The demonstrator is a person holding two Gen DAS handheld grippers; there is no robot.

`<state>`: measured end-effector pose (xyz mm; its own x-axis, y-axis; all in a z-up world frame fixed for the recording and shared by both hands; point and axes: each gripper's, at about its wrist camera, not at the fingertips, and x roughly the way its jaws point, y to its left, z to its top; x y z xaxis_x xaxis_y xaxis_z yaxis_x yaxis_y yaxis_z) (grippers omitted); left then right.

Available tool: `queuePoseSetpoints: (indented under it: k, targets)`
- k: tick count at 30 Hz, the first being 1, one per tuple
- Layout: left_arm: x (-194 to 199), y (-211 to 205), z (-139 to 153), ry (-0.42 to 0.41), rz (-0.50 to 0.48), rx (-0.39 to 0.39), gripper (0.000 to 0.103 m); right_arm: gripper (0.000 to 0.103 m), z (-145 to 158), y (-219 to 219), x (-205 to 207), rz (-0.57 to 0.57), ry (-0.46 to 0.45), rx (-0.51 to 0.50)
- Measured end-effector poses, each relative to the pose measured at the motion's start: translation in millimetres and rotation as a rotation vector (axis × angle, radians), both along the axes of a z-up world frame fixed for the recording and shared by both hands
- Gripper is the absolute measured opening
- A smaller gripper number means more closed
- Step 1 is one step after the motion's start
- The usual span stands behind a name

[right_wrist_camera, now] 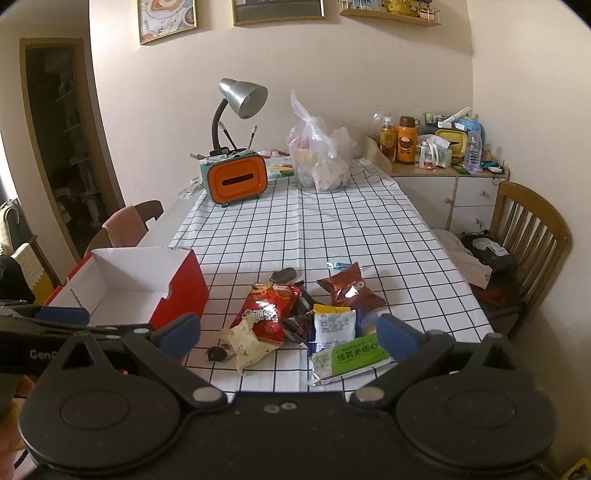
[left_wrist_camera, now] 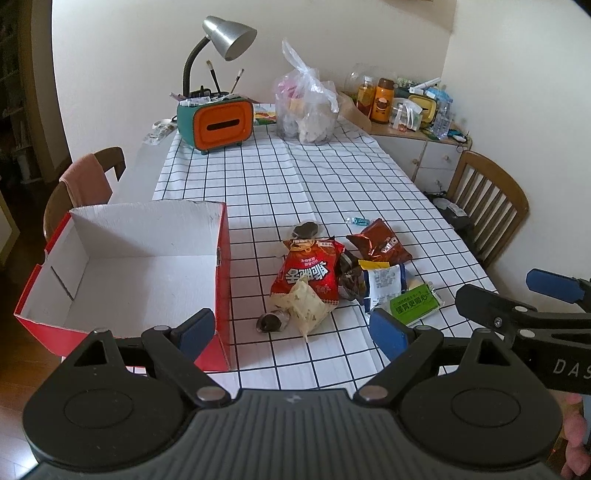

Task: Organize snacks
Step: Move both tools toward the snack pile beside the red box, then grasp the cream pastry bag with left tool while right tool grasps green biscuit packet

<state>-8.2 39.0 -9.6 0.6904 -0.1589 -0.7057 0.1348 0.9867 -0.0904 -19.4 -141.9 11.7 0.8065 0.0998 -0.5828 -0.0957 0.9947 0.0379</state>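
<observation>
Both grippers hover low over the near edge of the counter (left_wrist_camera: 332, 177), which is covered by a white cloth with a black grid. The left gripper (left_wrist_camera: 291, 332) has its blue-padded fingers (left_wrist_camera: 388, 332) spread wide apart with nothing between them, and the right gripper (right_wrist_camera: 291, 332) likewise holds its fingers (right_wrist_camera: 397, 338) well apart and empty. The right gripper also shows at the right edge of the left wrist view, and the left one at the left edge of the right wrist view. The snacks lie in a loose heap on the cloth just ahead of both grippers: a red bag (left_wrist_camera: 310, 271) printed with white characters, a pale crinkled packet (left_wrist_camera: 304, 304) overlapping its near end, a dark round cookie pack (left_wrist_camera: 271, 322) just beside that, and another dark cookie pack (left_wrist_camera: 306, 230) at the far end of the red bag. To the right sit a brown Oreo bag (left_wrist_camera: 380, 243), a white and blue pouch (left_wrist_camera: 382, 282), a green-labelled packet (left_wrist_camera: 412, 304) nearest the right side, and a small blue candy (left_wrist_camera: 357, 220) lying apart beyond them. An open red box (left_wrist_camera: 221, 258) with a white interior stands on the left of the counter, near the heap, with nothing visible inside. At the far end stand an orange and teal organizer (left_wrist_camera: 218, 123) with a grey lamp (left_wrist_camera: 229, 35) behind it, and a clear plastic bag (left_wrist_camera: 308, 107).
</observation>
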Motion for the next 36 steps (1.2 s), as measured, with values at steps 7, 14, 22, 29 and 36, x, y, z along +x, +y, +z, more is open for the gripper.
queuePoseSetpoints:
  k: [7,14,22,29,36]
  targets:
    - [16.1,-12.2,-7.8,0.024,0.015,0.030,0.091,0.101,-8.2,-13.1,16.5,0.010,0.028,0.004]
    - [36.6,-22.1,-25.2,0.046,0.097,0.110,0.091,0.101,-33.6,-34.1,42.8,0.022,0.091,-0.005]
    - [52.1,-32.6,-49.7,0.131,0.115,0.119,0.091,0.098,-78.8,-60.5,70.6,0.079,0.181,-0.053]
    - [62.5,-42.5,-65.1,0.154,0.157,0.124,0.091,0.097,-103.6,-62.4,87.9,0.315,0.195,-0.159]
    - [73.7,-48.3,-78.8,0.185,0.190,0.123,0.091,0.092,-124.2,-58.9,105.9,0.586,0.194,-0.322]
